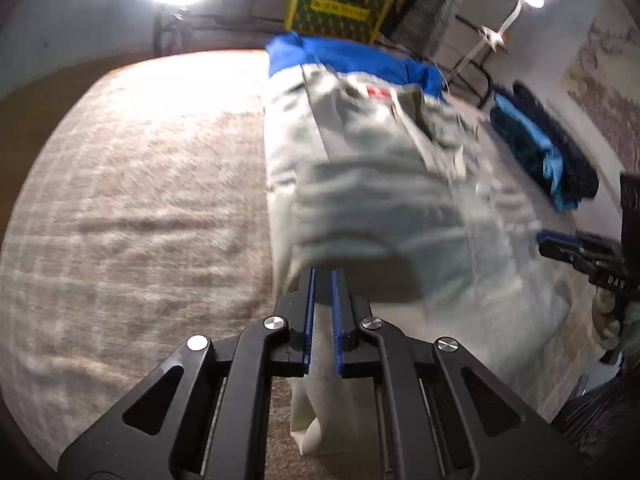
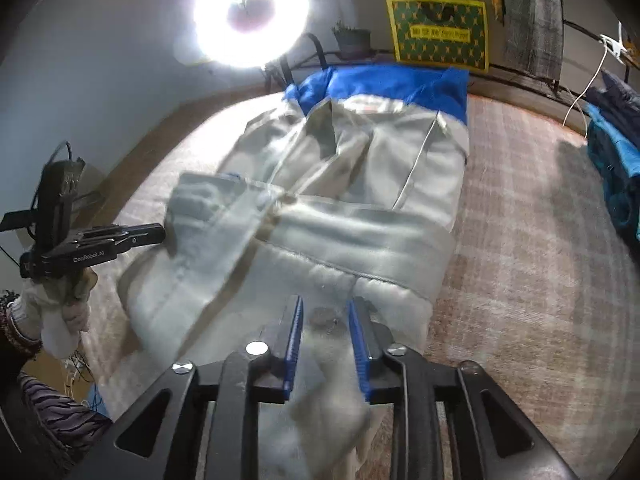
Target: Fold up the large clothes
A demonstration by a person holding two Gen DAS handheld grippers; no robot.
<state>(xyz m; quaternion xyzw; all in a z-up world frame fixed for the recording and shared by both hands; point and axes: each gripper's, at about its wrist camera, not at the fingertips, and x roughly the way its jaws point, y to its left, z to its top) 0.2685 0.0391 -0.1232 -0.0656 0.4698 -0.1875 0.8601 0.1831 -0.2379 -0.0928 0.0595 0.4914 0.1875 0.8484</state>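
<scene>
A big grey and blue coat [image 2: 352, 168] lies on the checked rug [image 2: 532, 248], its blue part at the far end by the green and yellow box [image 2: 440, 32]. The near end of the coat is lifted up and looks smeared, so its folds are hard to make out.

The left gripper [image 1: 322, 276] has its jaws nearly together, pinching a flap of the coat; the cloth runs on between the blue pads [image 1: 309, 320] and hangs below them. Its tips are half lost in the shadow under the coat.

The right gripper [image 2: 325, 308] has a narrow gap, with grey cloth bunched in it. I cannot tell if the pads squeeze the cloth or just sit beside it.

A ring light [image 2: 250, 12] beyond the coat glares so hard that the wall behind it is washed out. To the right of the coat a blue pile [image 2: 616, 160] is cut off by the edge
</scene>
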